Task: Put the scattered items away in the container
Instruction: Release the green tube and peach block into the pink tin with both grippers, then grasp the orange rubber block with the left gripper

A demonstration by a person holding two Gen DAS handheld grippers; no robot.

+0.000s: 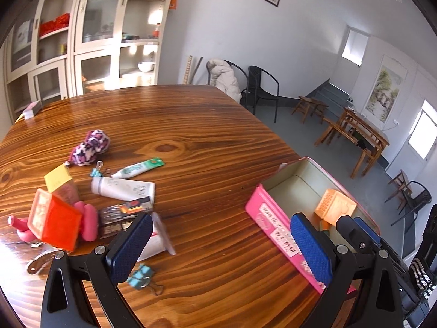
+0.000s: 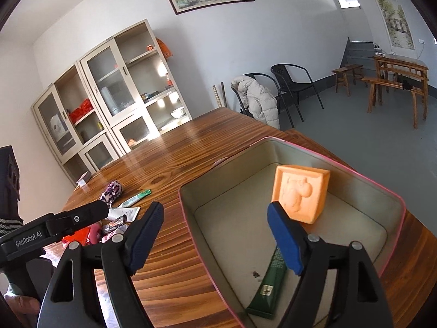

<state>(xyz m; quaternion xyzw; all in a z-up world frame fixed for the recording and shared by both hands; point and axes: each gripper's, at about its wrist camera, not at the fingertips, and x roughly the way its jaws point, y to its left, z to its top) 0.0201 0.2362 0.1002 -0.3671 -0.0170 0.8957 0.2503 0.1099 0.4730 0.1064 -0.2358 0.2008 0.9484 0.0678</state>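
Clutter (image 1: 90,191) mostly remained on the counter (image 1: 207,147); my tin (image 2: 300,235) held two items, both hand-held grippers (image 2: 215,235) apart, empty.

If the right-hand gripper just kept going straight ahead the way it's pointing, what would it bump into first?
Probably the inside of the pink tin. The right gripper is open and empty above it, so it would likely meet the tin's floor near the orange block, though depth is hard to judge.

A tin box (image 2: 393,199) was set at the right of the worktop (image 1: 207,125), with a cube block (image 2: 300,194) and a tube (image 2: 269,287) inside; binder clips (image 1: 140,276), tubes (image 1: 123,188) and a plush toy (image 1: 90,147) were scattered to its left.
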